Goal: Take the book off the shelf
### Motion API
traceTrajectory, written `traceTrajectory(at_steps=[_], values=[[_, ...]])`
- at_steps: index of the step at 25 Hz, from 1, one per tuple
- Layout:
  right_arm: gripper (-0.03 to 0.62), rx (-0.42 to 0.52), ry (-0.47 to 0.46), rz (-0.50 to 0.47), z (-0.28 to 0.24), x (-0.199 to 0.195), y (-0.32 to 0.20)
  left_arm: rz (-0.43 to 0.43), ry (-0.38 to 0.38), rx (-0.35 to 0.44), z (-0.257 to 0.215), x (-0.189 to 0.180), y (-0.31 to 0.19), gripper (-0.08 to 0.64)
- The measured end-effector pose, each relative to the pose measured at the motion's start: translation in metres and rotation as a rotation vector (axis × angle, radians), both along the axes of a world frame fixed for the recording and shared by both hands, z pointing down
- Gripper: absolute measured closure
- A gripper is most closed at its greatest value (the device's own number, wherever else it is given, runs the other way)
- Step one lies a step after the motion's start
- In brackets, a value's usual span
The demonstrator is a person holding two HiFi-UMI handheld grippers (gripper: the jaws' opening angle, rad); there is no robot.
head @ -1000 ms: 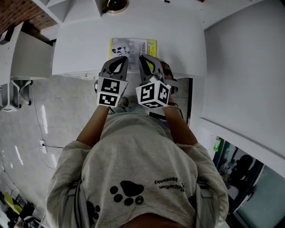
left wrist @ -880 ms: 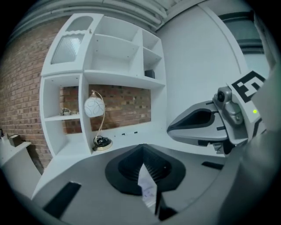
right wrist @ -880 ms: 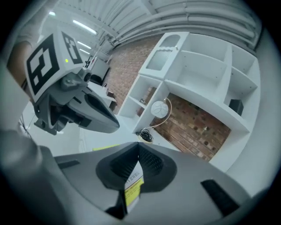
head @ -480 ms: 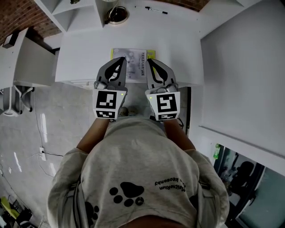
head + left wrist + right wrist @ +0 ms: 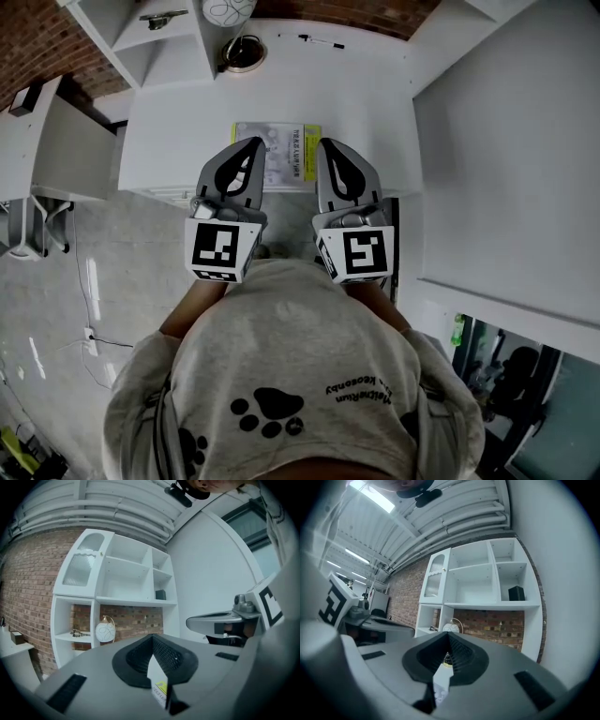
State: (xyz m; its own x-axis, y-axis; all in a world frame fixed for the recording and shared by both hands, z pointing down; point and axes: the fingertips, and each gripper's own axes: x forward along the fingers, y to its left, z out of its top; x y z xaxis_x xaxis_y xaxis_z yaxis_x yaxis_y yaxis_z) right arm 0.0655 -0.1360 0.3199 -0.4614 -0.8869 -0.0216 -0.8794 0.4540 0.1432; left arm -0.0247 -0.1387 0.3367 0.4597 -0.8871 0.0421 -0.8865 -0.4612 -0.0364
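Thin white book with yellow edge (image 5: 281,155) being pinched over white desk (image 5: 375,94), left gripper (image 5: 254,142) and right gripper (image 5: 323,143) both clamping shut on its sides.

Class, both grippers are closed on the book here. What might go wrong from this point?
1. The left gripper and right gripper each clamp only a small part of the thin book, so it may slip out or sag between them.
2. If the two grippers pull apart or twist against each other, the cover might bend or tear.
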Motion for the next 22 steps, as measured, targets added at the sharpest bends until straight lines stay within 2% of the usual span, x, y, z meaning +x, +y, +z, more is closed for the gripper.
traceTrajectory(at_steps=[8, 14, 19, 22], values=[[0.575, 0.023, 0.012, 0.007, -0.013, 0.009, 0.018, 0.015, 0.001, 0.023, -0.012, 0.007, 0.017, 0.551], [0.575, -0.044, 0.02, 0.028, 0.01, 0.014, 0.022, 0.02, -0.003, -0.037, 0.006, 0.011, 0.026, 0.549], [0.575, -0.079, -0.001, 0.006, 0.014, 0.009, 0.028, 0.01, -0.058, -0.016, 0.011, 0.014, 0.03, 0.549], [0.575, -0.072, 0.009, -0.001, 0.018, 0.011, 0.031, 0.004, -0.061, -0.025, 0.017, 0.016, 0.033, 0.55]])
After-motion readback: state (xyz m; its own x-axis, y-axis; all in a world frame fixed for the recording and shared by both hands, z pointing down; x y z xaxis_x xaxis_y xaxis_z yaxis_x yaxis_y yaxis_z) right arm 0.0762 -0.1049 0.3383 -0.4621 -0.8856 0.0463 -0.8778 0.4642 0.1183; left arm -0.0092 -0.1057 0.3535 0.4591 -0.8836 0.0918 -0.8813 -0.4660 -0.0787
